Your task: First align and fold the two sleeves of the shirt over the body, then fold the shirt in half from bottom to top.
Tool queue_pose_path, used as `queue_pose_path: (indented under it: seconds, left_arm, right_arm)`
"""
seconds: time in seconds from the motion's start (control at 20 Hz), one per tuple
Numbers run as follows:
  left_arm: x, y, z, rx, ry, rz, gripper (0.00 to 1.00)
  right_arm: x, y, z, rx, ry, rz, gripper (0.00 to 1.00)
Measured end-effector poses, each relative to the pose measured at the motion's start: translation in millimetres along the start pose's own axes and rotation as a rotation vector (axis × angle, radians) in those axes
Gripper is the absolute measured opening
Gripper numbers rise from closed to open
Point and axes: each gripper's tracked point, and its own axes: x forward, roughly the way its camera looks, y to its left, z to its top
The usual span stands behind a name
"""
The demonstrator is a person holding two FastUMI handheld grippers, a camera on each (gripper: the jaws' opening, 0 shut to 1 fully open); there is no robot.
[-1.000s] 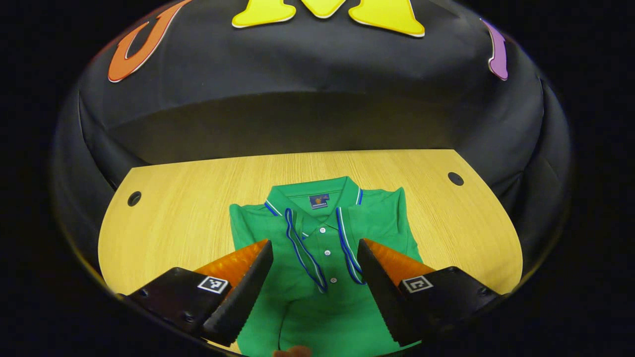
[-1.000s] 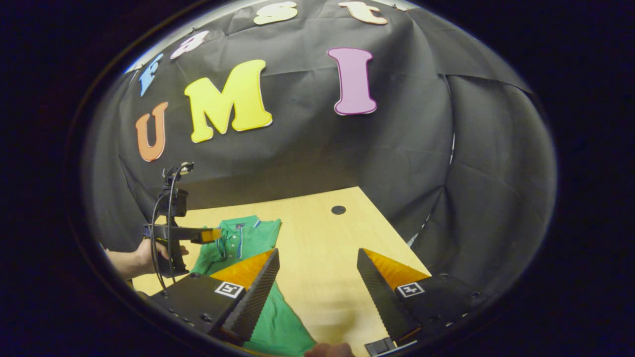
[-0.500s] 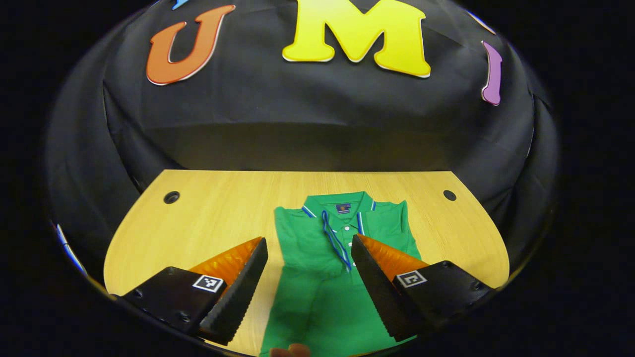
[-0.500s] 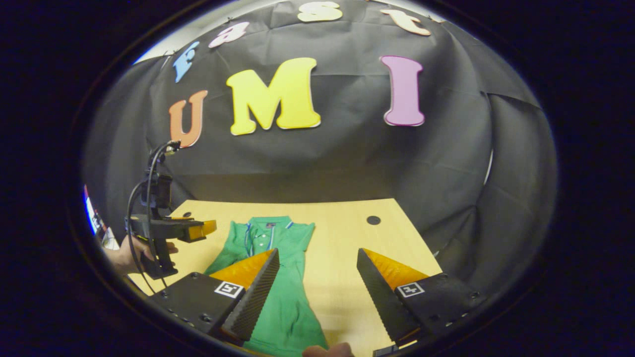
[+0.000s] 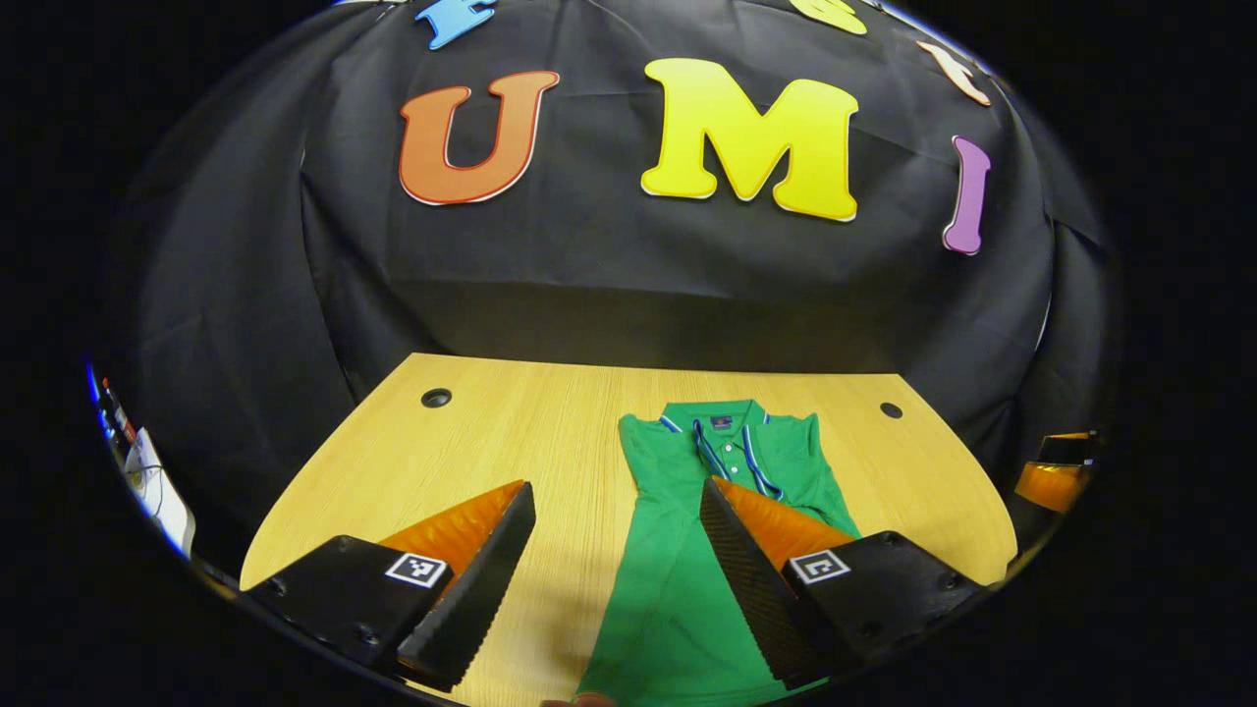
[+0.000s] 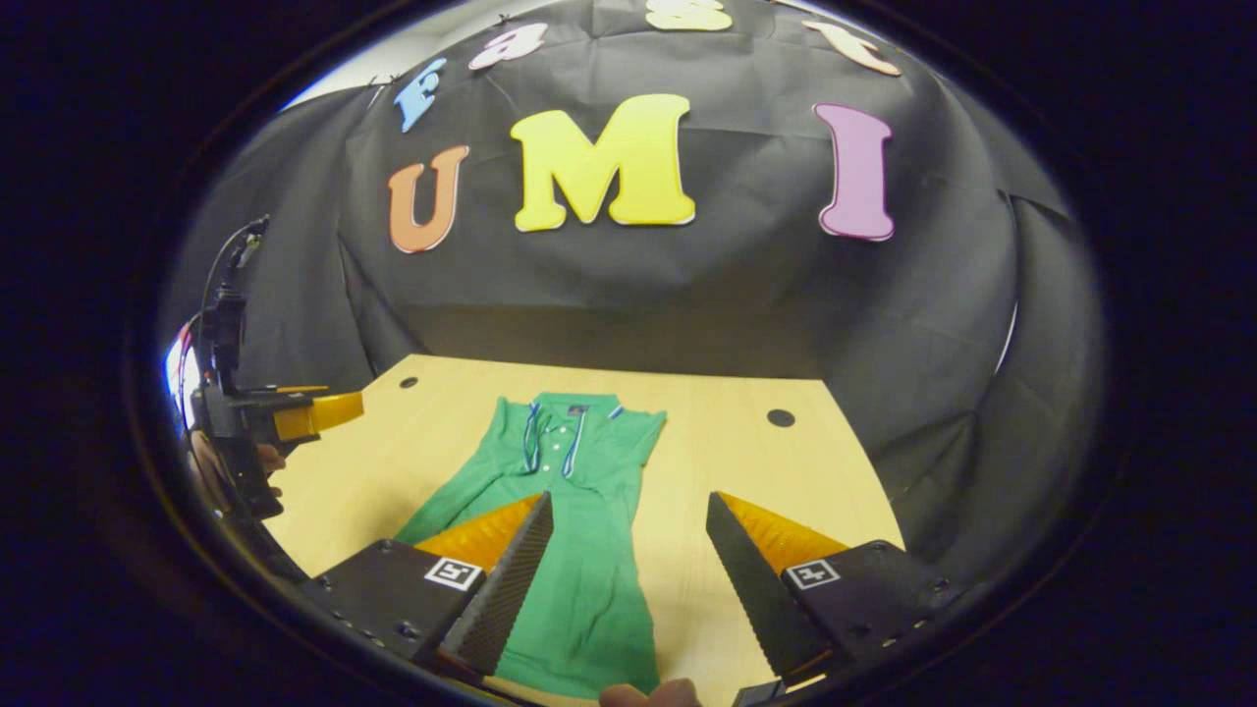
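Table (image 5: 471, 442), one shirt (image 5: 687, 589), two grippers.

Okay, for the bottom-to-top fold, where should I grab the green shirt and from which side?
Judging from both views, take the green shirt at its near bottom hem, one corner per hand-held gripper. It lies flat and narrow on the table, sleeves already in, collar at the far end, hem nearest you. Come in low from the near edge; the left hand-held gripper and the right hand-held gripper are both open.

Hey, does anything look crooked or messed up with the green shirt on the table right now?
Nothing stands out. The green shirt lies flat on the wooden table, collar toward the wall, sleeves folded in, not yet folded in half. Both grippers hover open, holding nothing.
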Motion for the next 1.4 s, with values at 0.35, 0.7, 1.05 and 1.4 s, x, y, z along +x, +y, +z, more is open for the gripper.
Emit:
queue_pose_path:
  seconds: [0.35,0.7,1.05,1.4]
  left_arm:
    - [-45,11,-100,0.015,0.241,-0.064,1.00]
    - [-80,9,-208,0.049,0.592,-0.163,1.00]
    - [-72,22,-250,0.046,0.749,-0.157,1.00]
    - [-75,32,-269,0.081,0.819,-0.126,1.00]
  right_arm:
    - [-14,-10,-90,-0.066,0.224,0.001,0.94]
    - [-19,-30,-175,-0.047,0.468,-0.030,0.95]
    - [-27,-31,-229,-0.012,0.663,-0.036,0.94]
    - [-25,-26,-248,-0.016,0.744,-0.034,0.96]
